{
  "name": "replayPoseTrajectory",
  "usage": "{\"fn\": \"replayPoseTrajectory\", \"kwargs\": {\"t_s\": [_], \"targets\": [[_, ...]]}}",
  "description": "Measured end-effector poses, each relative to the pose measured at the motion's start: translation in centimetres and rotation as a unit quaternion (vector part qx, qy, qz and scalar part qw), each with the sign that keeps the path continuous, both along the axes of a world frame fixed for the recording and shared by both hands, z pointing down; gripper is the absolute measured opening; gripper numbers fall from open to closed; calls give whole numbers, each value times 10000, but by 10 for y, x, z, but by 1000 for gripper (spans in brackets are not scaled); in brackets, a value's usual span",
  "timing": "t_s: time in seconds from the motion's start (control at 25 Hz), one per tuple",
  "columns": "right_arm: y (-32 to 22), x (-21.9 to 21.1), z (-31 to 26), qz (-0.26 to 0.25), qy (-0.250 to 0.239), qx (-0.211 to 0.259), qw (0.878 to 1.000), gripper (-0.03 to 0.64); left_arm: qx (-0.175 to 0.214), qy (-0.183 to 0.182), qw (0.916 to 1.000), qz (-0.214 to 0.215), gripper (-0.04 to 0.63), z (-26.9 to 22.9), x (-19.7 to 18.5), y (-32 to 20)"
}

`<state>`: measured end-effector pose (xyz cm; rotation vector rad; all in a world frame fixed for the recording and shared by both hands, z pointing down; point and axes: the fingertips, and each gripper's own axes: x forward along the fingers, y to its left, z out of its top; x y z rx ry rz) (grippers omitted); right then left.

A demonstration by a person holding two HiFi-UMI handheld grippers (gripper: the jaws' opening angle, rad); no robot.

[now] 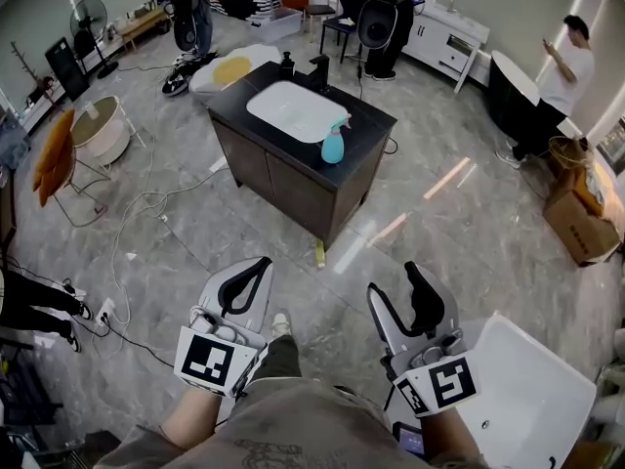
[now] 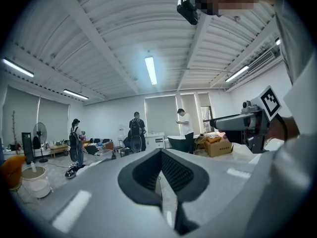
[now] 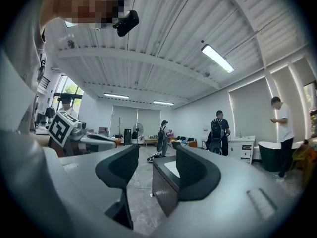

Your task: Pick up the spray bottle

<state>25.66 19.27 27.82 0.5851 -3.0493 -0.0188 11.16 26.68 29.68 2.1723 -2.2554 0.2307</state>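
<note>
The teal spray bottle (image 1: 334, 143) stands upright on the dark vanity cabinet (image 1: 366, 130), at the right front corner beside the white sink basin (image 1: 291, 110). Both grippers hover low over the floor, well short of the cabinet and pointing toward it. My left gripper (image 1: 256, 267) has its pads pressed together with nothing between them, as the left gripper view (image 2: 159, 155) also shows. My right gripper (image 1: 393, 281) is open and empty. In the right gripper view its jaws (image 3: 157, 165) frame the cabinet (image 3: 163, 187) in the gap. The bottle does not show in either gripper view.
A white bathtub (image 1: 532, 399) sits close at the lower right. Cables (image 1: 146, 203) trail over the floor at the left, near a round white table (image 1: 98, 130) and an orange chair (image 1: 54, 159). A person (image 1: 566, 76) stands at the right by a cardboard box (image 1: 581, 218).
</note>
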Motion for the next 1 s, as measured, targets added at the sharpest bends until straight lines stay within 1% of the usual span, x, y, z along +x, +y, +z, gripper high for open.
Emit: {"fn": "replayPoseTrajectory", "kwargs": {"t_s": [0.24, 0.44, 0.6, 0.72, 1.0], "targets": [[-47, -71, 5, 106, 164, -112, 9997, 249, 52, -32, 9999, 107, 0, -5, -65, -48], [-83, -131, 11, 236, 274, -155, 9992, 249, 2, -21, 9996, 272, 0, -3, -123, -89], [-108, -170, 15, 358, 339, -197, 9986, 247, 27, 26, 9994, 358, 0, -4, -167, -113], [-125, -191, 20, 458, 403, -223, 9979, 245, -8, 113, 9988, 483, 0, 1, -189, -131], [-160, -222, 33, 588, 540, -310, 9963, 245, -64, 163, 9980, 610, 0, 10, -220, -167]]}}
